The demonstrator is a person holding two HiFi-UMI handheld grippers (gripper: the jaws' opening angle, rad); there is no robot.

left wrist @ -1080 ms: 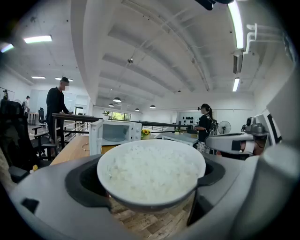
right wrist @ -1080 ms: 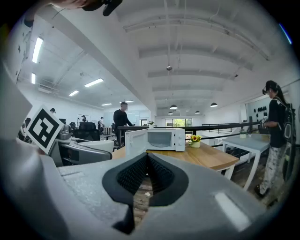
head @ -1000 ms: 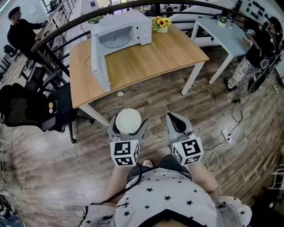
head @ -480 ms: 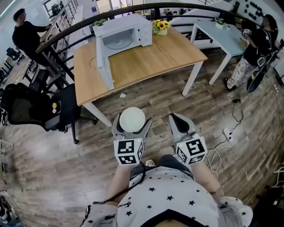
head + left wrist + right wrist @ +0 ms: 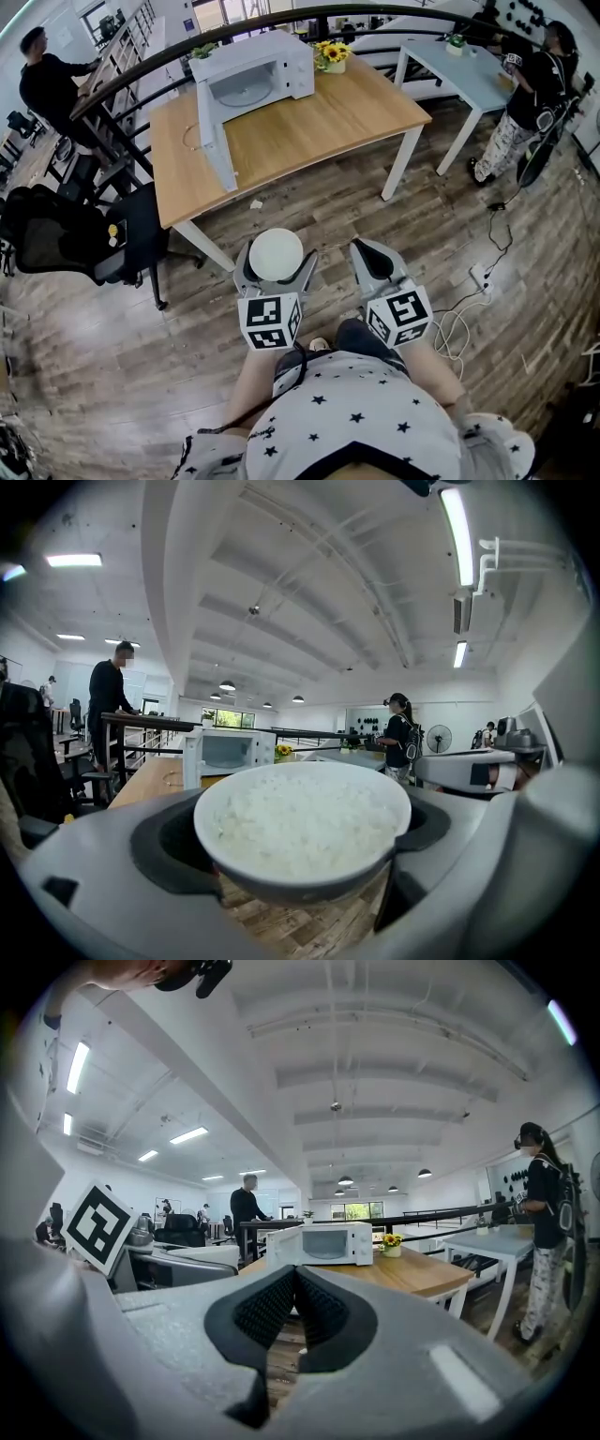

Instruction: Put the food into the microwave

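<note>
A white bowl of rice [image 5: 276, 254] [image 5: 302, 827] sits between the jaws of my left gripper [image 5: 274, 270], which is shut on it, held over the wooden floor in front of the person. My right gripper [image 5: 368, 259] [image 5: 295, 1305] is beside it, shut with its pads touching and nothing between them. The white microwave [image 5: 255, 70] [image 5: 323, 1243] [image 5: 221, 754] stands at the far end of the wooden table [image 5: 309, 127], its door [image 5: 212, 139] swung wide open to the left and the turntable showing inside.
A pot of sunflowers [image 5: 334, 52] stands right of the microwave. A black chair [image 5: 75, 236] is left of the table, a light blue table [image 5: 457, 64] at the right. One person [image 5: 49, 80] stands far left, another [image 5: 530, 94] far right. Cables [image 5: 473, 300] lie on the floor.
The view has shifted slightly; the table and microwave sit a little nearer in the frame. Both grippers keep their places, the bowl still held in the left one.
</note>
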